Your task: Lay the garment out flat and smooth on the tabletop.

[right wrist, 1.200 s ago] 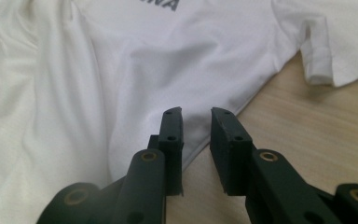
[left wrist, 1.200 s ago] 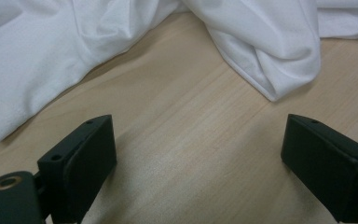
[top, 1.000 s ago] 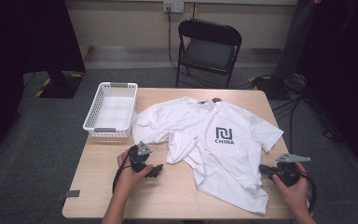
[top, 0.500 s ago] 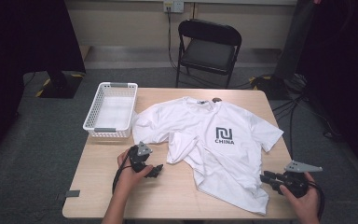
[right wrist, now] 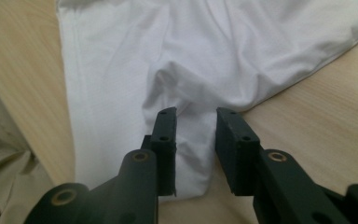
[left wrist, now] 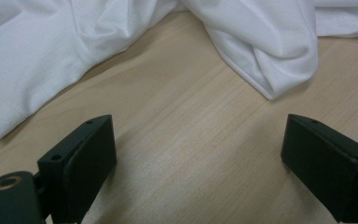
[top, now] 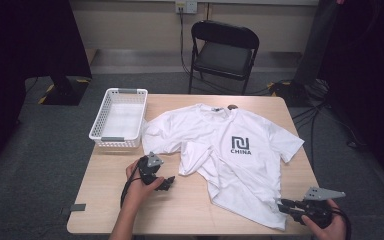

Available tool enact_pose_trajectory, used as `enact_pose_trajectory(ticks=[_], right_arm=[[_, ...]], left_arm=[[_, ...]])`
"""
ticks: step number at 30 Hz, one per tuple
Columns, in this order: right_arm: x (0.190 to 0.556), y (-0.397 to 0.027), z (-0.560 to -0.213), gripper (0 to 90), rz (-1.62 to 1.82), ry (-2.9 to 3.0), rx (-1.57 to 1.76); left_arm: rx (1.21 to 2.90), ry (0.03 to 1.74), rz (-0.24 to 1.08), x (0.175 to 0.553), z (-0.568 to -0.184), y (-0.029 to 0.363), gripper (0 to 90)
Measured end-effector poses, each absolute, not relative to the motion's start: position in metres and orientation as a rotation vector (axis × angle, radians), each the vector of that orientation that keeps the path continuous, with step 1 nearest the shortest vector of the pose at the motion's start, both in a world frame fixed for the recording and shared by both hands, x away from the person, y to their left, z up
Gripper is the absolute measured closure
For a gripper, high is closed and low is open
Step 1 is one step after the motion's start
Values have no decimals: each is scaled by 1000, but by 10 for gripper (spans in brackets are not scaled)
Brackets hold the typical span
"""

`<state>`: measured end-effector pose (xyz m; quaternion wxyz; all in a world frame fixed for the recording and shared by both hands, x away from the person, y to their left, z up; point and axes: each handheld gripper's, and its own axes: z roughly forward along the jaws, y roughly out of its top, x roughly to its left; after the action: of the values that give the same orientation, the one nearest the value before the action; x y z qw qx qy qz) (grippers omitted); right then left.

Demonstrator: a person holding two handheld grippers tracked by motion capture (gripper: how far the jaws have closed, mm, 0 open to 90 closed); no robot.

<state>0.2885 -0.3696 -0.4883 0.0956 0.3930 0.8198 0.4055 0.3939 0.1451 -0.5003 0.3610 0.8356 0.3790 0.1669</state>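
Observation:
A white T-shirt (top: 220, 150) with a dark "CHINA" print lies spread on the wooden table (top: 180, 215), its left sleeve folded inward. My left gripper (top: 169, 182) rests open on bare wood just short of that folded sleeve (left wrist: 270, 60), with nothing between its jaws (left wrist: 198, 158). My right gripper (top: 281, 206) sits at the shirt's near right hem corner. Its jaws have just been opening and now stand slightly apart (right wrist: 195, 126). A bunched ridge of the hem (right wrist: 191, 140) lies loose between them.
A white plastic basket (top: 117, 142) stands at the table's left, touching the shirt's sleeve. A black folding chair (top: 225, 50) stands beyond the far edge. A small dark object (top: 232, 106) lies by the collar. Cables trail on the floor at right.
The right gripper has drawn back toward the table's near edge and its jaws have parted, letting go of the hem. The left gripper has stayed put.

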Motion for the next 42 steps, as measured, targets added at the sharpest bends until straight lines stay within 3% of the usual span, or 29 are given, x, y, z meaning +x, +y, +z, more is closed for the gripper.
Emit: enact_pose_trajectory(ticks=[5,7,9,10,21,23,26,27,32,42], right_arm=[[281,-362,-490,621,1174,2494,1076],[282,-360,-492,700,1162,2495,1056],[283,-358,-491,840,1139,2509,1031],[283,-357,-491,858,1144,2538,1014],[262,-353,-484,873,1127,2698,909],[261,-358,-482,854,1181,2669,932],[262,-364,-471,746,1242,2566,969],[263,-366,-466,772,1268,2537,967],[273,-354,-450,688,1296,2480,888],[286,-316,-480,647,1109,2623,826]], left_arm=[[2153,977,430,394,-500,145,97],[2154,976,432,394,-500,145,97],[2154,976,431,394,-500,145,97],[2153,976,431,394,-500,145,97],[2155,976,431,394,-500,145,97],[2155,976,431,394,-500,145,97],[2155,976,431,394,-500,145,97],[2155,976,431,394,-500,145,97],[2155,976,431,394,-500,145,97],[2154,976,430,394,-500,145,97]])
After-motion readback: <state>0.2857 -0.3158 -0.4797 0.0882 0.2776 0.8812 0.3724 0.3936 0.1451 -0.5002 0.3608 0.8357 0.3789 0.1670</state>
